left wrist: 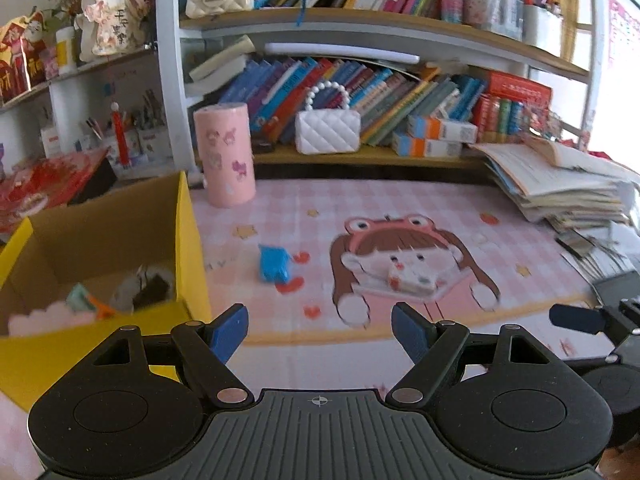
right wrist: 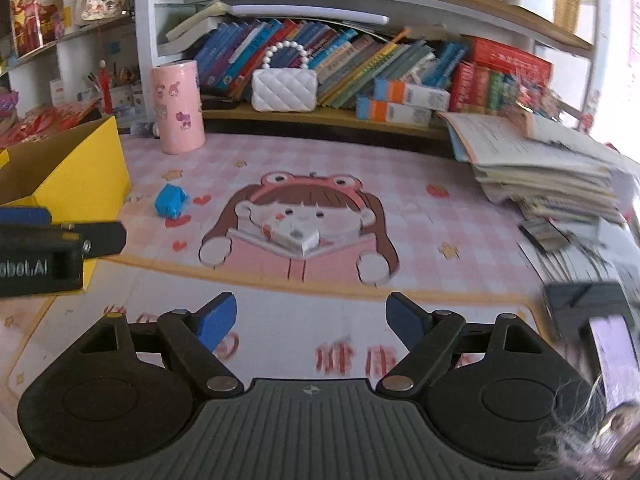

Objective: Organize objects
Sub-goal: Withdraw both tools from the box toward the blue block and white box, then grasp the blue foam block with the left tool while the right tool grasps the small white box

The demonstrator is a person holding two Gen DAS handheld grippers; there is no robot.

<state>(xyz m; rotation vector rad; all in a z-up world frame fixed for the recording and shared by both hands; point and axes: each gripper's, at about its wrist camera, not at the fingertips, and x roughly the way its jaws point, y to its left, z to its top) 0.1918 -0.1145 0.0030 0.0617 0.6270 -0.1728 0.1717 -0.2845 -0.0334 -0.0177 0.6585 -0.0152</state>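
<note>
Sitting on the desk, yellow cardboard box (left wrist: 188, 240) holds jumbled small items (left wrist: 132, 292) — indistinct.

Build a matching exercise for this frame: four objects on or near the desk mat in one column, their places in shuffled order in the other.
Things:
1. blue toy
2. pink cylinder
3. white quilted purse
4. small white box

Places:
A. on the lowest bookshelf board, in front of the leaning books
B. on the cartoon girl printed on the mat
C. on the mat beside the yellow box
D. upright at the mat's far edge, by the shelf post

Pairs: 1-C, 2-D, 3-A, 4-B
</note>
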